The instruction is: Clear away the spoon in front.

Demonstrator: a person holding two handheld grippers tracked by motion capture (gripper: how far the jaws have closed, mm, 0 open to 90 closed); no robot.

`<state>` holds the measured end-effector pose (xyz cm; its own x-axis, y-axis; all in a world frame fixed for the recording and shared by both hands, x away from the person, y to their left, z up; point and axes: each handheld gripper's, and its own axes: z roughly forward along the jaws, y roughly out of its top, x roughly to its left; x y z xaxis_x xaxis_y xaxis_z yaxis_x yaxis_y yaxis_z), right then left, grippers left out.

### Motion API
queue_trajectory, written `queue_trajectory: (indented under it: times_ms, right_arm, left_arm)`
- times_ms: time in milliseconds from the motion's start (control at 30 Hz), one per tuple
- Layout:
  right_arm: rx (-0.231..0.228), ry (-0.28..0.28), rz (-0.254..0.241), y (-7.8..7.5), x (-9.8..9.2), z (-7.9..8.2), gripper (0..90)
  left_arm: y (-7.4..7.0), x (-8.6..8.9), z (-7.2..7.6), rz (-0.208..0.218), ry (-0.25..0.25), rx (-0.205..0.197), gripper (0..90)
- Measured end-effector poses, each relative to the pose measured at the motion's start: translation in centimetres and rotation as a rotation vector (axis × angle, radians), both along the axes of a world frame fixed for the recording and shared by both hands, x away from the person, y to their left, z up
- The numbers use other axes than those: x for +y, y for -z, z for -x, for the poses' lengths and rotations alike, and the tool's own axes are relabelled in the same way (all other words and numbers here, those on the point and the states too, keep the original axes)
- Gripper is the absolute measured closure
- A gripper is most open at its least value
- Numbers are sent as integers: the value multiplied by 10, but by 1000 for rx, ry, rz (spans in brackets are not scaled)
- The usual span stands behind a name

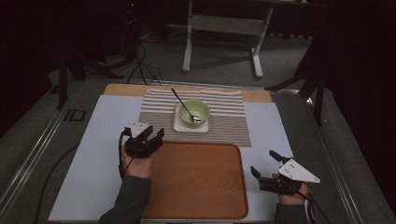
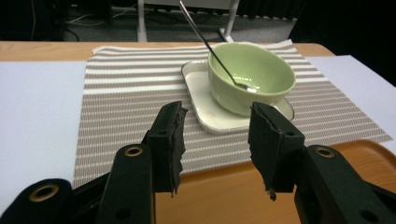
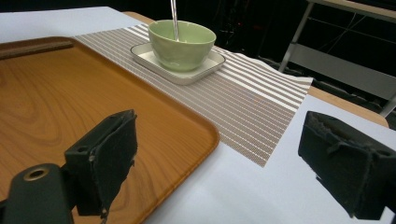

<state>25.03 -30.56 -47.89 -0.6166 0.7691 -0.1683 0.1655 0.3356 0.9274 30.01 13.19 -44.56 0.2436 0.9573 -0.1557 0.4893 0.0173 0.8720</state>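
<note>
On the table lies a pale blue sheet (image 1: 88, 154), and across its far half a brown-and-white striped placemat (image 1: 224, 116) on which a white square plate (image 1: 178, 125) carries a light green bowl (image 1: 195, 113). A metal spoon (image 1: 184, 106) stands in the bowl, its head resting at the bottom and its long handle leaning out over the far-left rim. Nearer the person sits a bare wooden tray (image 1: 196, 182) with rounded corners, its far edge just overlapping the placemat. The left gripper (image 1: 153, 134) hovers over the tray's far-left corner, pointed toward the plate and bowl; in the left gripper view its two black pads (image 2: 170, 140) stand apart with nothing between them, the plate's near edge showing through the gap a little farther off. The right gripper (image 1: 265, 164) is held to the right of the tray, over the blue sheet, well apart from the bowl; its jaws are spread wide and hold nothing, and its view looks across the tray's near-right corner (image 3: 205, 135) toward the bowl (image 3: 182, 44) on its plate (image 3: 187, 74).
</note>
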Motion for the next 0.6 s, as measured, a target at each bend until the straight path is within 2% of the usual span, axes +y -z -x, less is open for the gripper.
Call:
queue_trajectory:
  times_ms: [200,233,333,400,600]
  right_arm:
    - [2,2,-3,0,0,0,112]
    - [4,1,-1,0,0,0,112]
    - [1,-2,0,0,0,0,112]
    - [4,-1,-1,0,0,0,112]
    - [7,-1,0,0,0,0,112]
  left_arm:
    - [-2,-3,-14,-16,17,-7,550]
    - [0,-4,-21,-14,15,6,548]
    - [1,-4,-29,-10,16,20,548]
    - [1,-4,-29,-10,16,20,548]
    - [1,-3,-43,5,16,6,529]
